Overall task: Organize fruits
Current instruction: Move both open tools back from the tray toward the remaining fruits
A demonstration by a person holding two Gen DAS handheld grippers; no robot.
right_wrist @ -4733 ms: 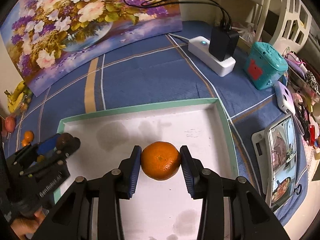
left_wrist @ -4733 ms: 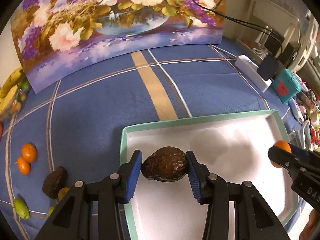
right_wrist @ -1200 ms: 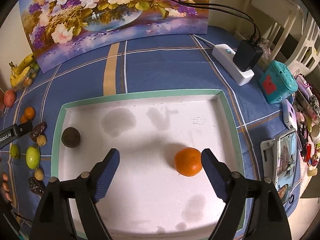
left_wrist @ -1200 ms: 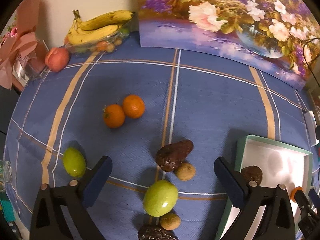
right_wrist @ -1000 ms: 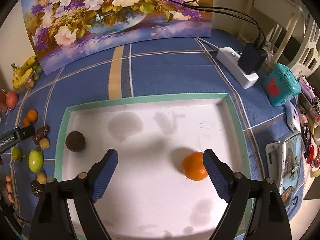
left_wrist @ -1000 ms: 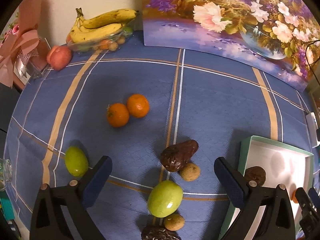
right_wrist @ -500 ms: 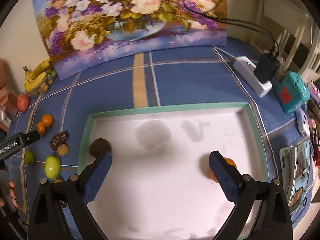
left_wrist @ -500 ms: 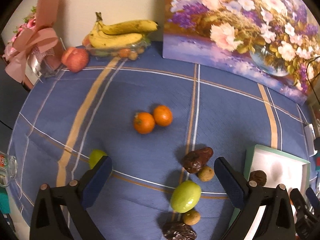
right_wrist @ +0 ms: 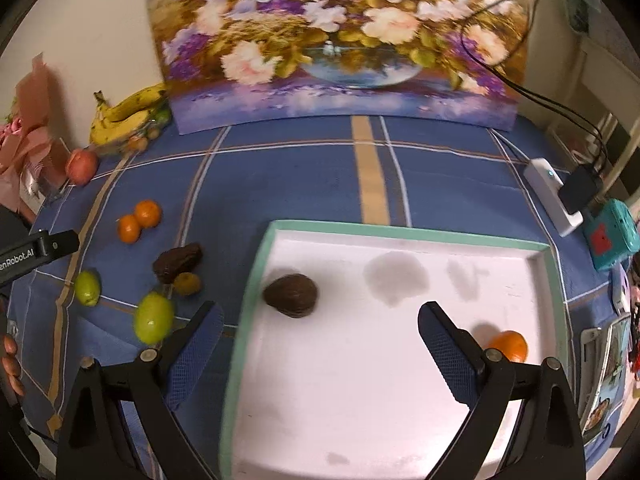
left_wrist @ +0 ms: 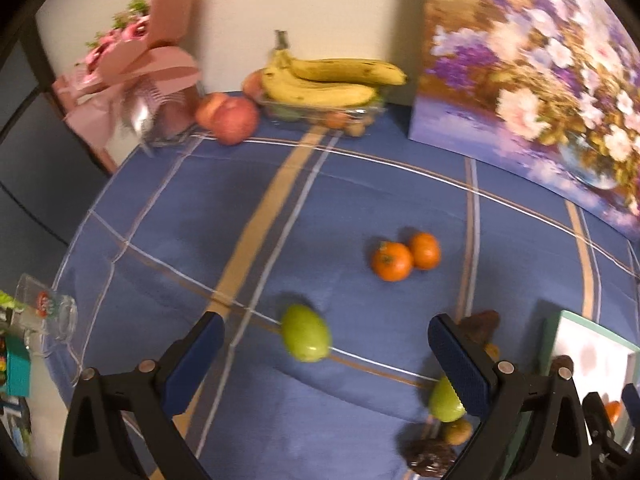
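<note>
Hovering with jaws wide apart and empty, the left hand-held gripper (left_wrist: 324, 354) frames a green fruit (left_wrist: 306, 333) lying just ahead on the bench (left_wrist: 360, 200), likely light, smooth, best pinched across its middle.

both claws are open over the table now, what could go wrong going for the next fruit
The left claw frames the small green fruit, which is round and smooth and might roll off the blue pads. The right claw straddles the tray rim and may knock it. The tray's orange sits by the right rim and could get nudged.
</note>
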